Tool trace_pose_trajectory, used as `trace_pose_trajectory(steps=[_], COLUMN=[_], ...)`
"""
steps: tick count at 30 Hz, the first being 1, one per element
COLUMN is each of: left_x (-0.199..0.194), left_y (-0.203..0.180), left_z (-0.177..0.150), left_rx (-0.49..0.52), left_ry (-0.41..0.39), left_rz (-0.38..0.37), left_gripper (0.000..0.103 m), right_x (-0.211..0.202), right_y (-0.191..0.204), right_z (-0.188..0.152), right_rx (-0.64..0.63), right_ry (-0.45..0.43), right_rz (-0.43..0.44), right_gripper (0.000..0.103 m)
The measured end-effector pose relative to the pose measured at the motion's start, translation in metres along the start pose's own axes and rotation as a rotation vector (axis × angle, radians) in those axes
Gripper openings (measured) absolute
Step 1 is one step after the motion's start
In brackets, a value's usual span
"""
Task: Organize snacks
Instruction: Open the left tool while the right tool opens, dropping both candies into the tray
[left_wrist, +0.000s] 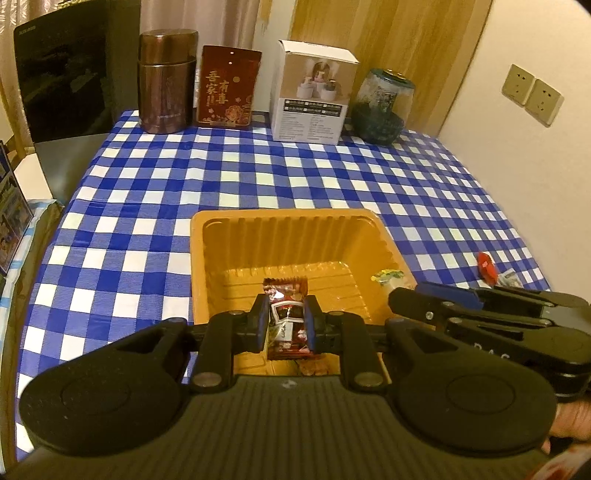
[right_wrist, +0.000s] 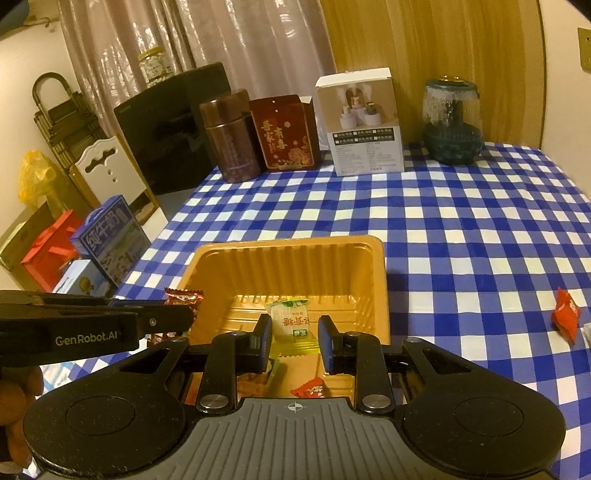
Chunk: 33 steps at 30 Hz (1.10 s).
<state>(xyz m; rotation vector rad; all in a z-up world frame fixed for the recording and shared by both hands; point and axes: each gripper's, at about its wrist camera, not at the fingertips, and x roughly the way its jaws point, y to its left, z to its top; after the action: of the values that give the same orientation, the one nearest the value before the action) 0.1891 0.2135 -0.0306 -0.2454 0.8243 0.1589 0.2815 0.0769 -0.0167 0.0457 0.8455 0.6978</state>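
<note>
An orange plastic tray (left_wrist: 280, 216) sits on the blue-checked cloth, close in front of both grippers. My left gripper (left_wrist: 286, 306) is shut on a dark red snack packet (left_wrist: 286, 295), held over the tray's near part. My right gripper (right_wrist: 295, 325) holds a white and green packet (right_wrist: 290, 317) upright over the same tray (right_wrist: 288, 245). In the left wrist view the right gripper (left_wrist: 397, 295) reaches in from the right. The left gripper (right_wrist: 184, 314) shows at the left of the right wrist view. A red candy (right_wrist: 310, 389) lies in the tray.
A loose red candy (right_wrist: 567, 317) lies on the cloth to the right. Along the far edge stand a brown tin (left_wrist: 166, 81), a red box (left_wrist: 229, 85), a white carton (left_wrist: 314, 92) and a dark glass jar (left_wrist: 382, 107). Left of the table are a chair and milk cartons (right_wrist: 110, 240).
</note>
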Motion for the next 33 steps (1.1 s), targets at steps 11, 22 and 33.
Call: trace_pose_trajectory(steps=[11, 22, 33], left_x=[-0.007, -0.02, -0.038], left_y=[0.004, 0.012, 0.01], left_z=[-0.008, -0.01, -0.02], left_rx=[-0.003, -0.01, -0.025], left_ry=[-0.004, -0.009, -0.018], left_rz=[0.029, 0.038, 0.032], left_gripper=[0.036, 0.037, 0.041], right_x=[0.002, -0.006, -0.035], right_y=[-0.004, -0.003, -0.016], right_z=[-0.003, 0.002, -0.004], right_rx=[0.019, 0.037, 0.12], right_ry=[0.005, -0.037, -0.078], right_rz=[-0.006, 0.05, 0.004], right_gripper=[0.027, 0.034, 0.062])
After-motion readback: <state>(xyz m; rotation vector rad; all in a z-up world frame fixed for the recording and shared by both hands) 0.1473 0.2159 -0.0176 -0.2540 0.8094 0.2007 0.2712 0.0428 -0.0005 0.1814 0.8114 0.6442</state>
